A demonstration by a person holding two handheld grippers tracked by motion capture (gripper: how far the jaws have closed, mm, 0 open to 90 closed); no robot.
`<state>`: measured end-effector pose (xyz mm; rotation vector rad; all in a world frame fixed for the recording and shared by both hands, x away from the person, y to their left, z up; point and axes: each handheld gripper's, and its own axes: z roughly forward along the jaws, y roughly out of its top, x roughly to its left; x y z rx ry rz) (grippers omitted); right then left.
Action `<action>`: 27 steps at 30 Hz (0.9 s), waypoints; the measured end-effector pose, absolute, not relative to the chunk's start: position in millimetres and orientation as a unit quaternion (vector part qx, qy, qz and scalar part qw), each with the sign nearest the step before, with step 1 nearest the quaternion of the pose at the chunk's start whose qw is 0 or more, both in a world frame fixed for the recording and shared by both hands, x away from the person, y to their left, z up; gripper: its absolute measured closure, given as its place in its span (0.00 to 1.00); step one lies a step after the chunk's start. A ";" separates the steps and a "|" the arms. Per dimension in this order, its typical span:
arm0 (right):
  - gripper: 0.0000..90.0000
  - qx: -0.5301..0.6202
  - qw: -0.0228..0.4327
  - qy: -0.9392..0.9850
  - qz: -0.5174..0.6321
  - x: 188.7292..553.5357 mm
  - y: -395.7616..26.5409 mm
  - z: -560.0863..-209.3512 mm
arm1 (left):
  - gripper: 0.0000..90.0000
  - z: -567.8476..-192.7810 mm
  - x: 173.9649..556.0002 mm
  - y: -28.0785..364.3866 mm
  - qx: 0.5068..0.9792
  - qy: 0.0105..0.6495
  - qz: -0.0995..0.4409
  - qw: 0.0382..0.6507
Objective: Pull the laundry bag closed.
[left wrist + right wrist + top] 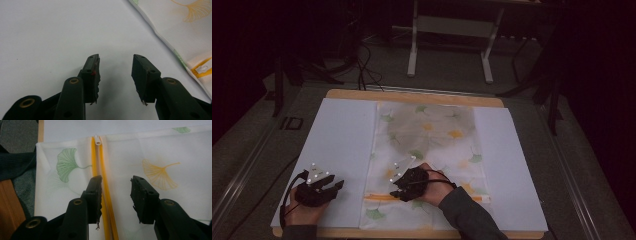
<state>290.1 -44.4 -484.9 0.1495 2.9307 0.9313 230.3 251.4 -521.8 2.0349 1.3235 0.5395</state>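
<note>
Printed pillowcase (427,150) flat mid-table (342,130); right hand-held gripper (116,185) hovers jaws apart beside its yellow zipper (96,157), left hand-held gripper (116,67) open, empty, left of the pillowcase—best to close squarely on the white pull (97,142).

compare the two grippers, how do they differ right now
The left gripper hovers over the bare white sheet, beside the leaf-print fabric cover; the right gripper sits over that cover.
The left gripper has nothing but sheet between its jaws; the right gripper's left jaw lies along the yellow zipper, near the white zipper pull.
In the high view the left gripper is near the table's left front, the right gripper nearer the middle.
Both are open, gripping nothing.
</note>
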 end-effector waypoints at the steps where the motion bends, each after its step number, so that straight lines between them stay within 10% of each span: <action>1: 0.67 0.047 0.031 0.952 0.302 290.1 -43.4 -485.5 | 0.64 -521.8 230.3 251.5 0.775 0.504 0.206 0.322; 27: 0.77 0.022 0.028 0.954 0.298 284.6 -14.1 -491.7 | 0.64 -521.1 230.1 252.1 0.775 0.503 0.204 0.323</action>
